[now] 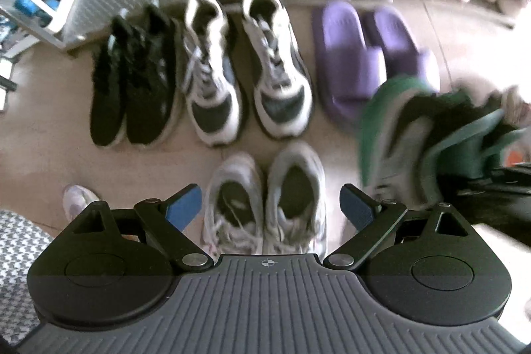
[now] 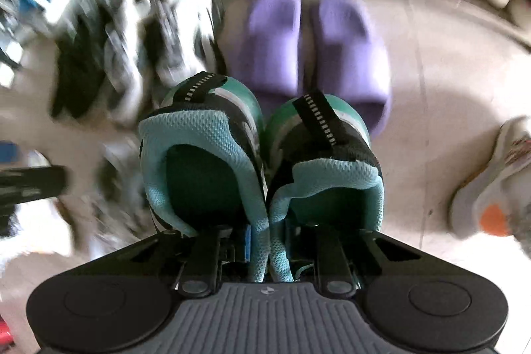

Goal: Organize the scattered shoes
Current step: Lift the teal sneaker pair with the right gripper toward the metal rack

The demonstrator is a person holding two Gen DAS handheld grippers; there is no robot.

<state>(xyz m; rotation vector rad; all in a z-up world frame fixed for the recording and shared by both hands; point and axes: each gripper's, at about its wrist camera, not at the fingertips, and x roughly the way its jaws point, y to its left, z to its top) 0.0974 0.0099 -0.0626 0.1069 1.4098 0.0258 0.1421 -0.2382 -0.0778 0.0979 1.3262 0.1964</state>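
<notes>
The right gripper [image 2: 268, 241] is pinching the green shoes [image 2: 262, 155] together by their inner collars, jaws nearly closed on the soft mesh; the pair is hanging above the floor in front of the purple slippers [image 2: 312, 45]. They are probably light and floppy, so gripping the padded collars suits them. The left gripper [image 1: 270, 204] is gaping wide, holding nothing, over the white sneakers [image 1: 265, 198].

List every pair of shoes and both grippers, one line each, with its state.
green sneakers: pinched together by inner collars, lifted
right gripper: shut on green sneakers
left gripper: open, empty
pale sneakers: paired on floor
purple slippers: paired on floor
black sneakers: paired on floor
</notes>
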